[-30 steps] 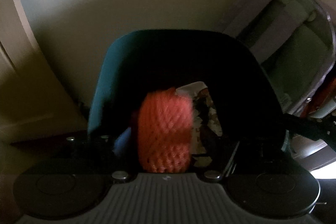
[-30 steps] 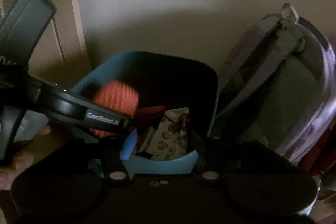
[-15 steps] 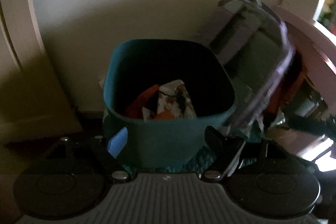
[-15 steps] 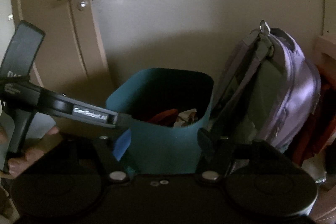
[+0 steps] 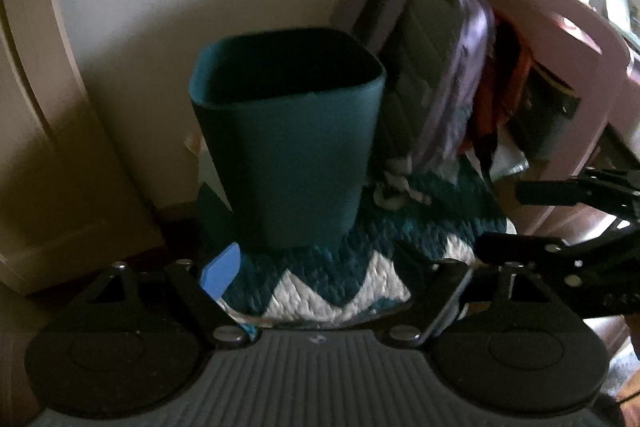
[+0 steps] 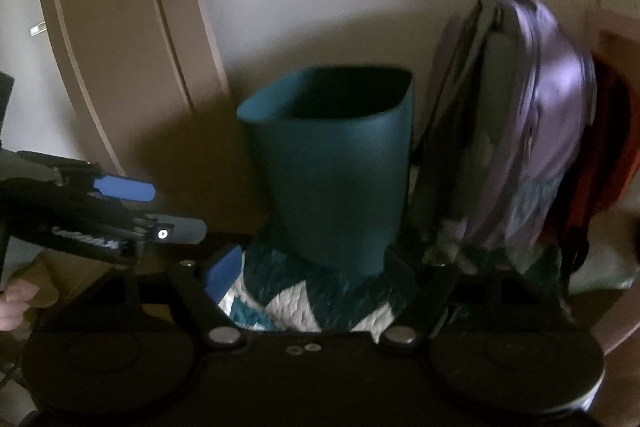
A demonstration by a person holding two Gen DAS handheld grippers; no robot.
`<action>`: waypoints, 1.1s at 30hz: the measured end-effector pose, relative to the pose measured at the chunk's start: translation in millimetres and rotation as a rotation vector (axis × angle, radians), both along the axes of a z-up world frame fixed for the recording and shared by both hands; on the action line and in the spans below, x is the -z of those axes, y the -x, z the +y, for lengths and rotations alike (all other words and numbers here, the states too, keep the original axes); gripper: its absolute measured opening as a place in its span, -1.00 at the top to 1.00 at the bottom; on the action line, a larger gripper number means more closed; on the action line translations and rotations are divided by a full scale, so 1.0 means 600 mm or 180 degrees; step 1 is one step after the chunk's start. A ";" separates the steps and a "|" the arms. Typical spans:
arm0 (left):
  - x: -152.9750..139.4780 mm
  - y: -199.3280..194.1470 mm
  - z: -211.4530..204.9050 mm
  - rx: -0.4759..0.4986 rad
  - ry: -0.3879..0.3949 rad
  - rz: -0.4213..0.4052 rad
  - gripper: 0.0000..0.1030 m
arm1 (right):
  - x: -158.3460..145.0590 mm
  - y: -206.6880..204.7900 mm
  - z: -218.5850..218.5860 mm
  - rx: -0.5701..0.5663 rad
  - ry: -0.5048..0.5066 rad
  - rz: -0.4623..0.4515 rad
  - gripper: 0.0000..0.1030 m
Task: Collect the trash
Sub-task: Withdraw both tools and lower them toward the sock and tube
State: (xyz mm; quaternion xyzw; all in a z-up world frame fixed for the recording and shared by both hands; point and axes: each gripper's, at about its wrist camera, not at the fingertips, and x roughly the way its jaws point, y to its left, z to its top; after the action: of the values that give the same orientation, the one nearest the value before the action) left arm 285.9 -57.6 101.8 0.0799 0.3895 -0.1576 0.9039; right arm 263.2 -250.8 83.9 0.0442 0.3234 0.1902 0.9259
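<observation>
A teal waste bin (image 5: 288, 139) stands upright on a teal and white zigzag rug (image 5: 332, 287) against the wall. It also shows in the right wrist view (image 6: 332, 167). Its inside is hidden from this low angle. My left gripper (image 5: 324, 267) is open and empty, low in front of the bin. My right gripper (image 6: 324, 271) is open and empty too, also in front of the bin. The left gripper shows at the left of the right wrist view (image 6: 152, 207), and the right gripper at the right edge of the left wrist view (image 5: 560, 219).
A purple and grey backpack (image 6: 516, 131) leans against the wall right of the bin, touching it. A beige door (image 6: 120, 27) with a metal handle is on the left. A pink desk edge (image 5: 560, 39) with red and dark items under it is at the right.
My left gripper let go of the orange foam net into the bin. Both grippers pulled back and down from the bin, so its contents are out of sight now.
</observation>
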 end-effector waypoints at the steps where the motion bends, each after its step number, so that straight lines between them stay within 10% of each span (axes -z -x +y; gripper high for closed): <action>1: 0.010 0.007 0.001 0.0027 0.0010 0.0013 -0.85 | 0.014 0.005 -0.001 0.0006 -0.0031 0.0032 -0.52; 11: 0.198 0.018 0.019 0.0436 -0.0022 0.0558 -0.97 | 0.215 -0.001 -0.003 0.0105 0.0005 0.0542 -0.53; 33: 0.766 -0.108 0.064 0.0481 -0.0627 0.1701 -0.96 | 0.799 -0.067 0.081 0.1207 -0.0418 0.2687 -0.51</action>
State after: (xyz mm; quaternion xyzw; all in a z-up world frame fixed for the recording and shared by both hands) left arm 350.5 -18.9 -357.6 0.1517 0.6201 -0.2014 0.7429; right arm 303.3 -202.2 -395.2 0.2346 0.6454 0.0031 0.7270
